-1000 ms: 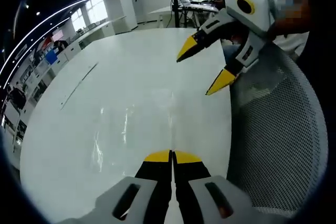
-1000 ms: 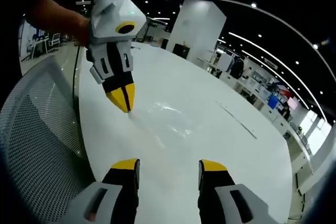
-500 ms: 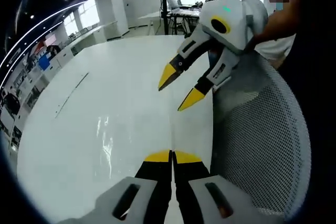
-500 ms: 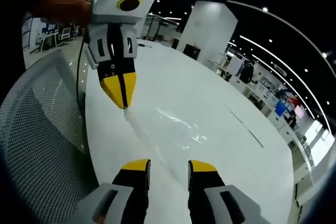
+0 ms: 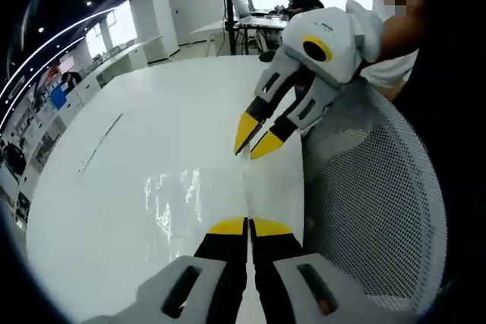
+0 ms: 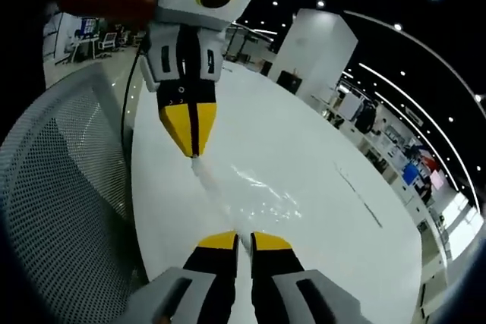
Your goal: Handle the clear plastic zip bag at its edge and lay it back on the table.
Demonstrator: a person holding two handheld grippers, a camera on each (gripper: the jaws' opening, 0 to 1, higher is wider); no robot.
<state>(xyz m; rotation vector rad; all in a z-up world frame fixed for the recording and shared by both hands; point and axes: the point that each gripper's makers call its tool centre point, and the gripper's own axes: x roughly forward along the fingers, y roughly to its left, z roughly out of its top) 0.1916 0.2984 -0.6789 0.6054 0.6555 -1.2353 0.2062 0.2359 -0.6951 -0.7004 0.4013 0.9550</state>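
Note:
The clear zip bag (image 5: 173, 196) lies mostly flat on the white table (image 5: 175, 104), showing as pale glints. One edge of it is lifted. My left gripper (image 5: 248, 224) is shut on that edge at the near end. My right gripper (image 5: 255, 139) comes in from the right, its yellow tips close together on the same edge farther along. In the right gripper view the bag (image 6: 262, 193) spreads to the right. Its raised edge runs from the left gripper (image 6: 194, 151) down into my right gripper (image 6: 244, 241), whose jaws pinch it.
A white mesh chair back (image 5: 380, 210) stands against the table's edge, also in the right gripper view (image 6: 61, 187). A thin dark strip (image 5: 102, 136) lies farther out on the table. A person's arm (image 5: 402, 32) holds the right gripper. Office desks and pillars stand behind.
My right gripper's jaws have closed from wide apart to nearly together around the bag's edge, and it has moved closer to the left gripper. The left stays shut on the edge.

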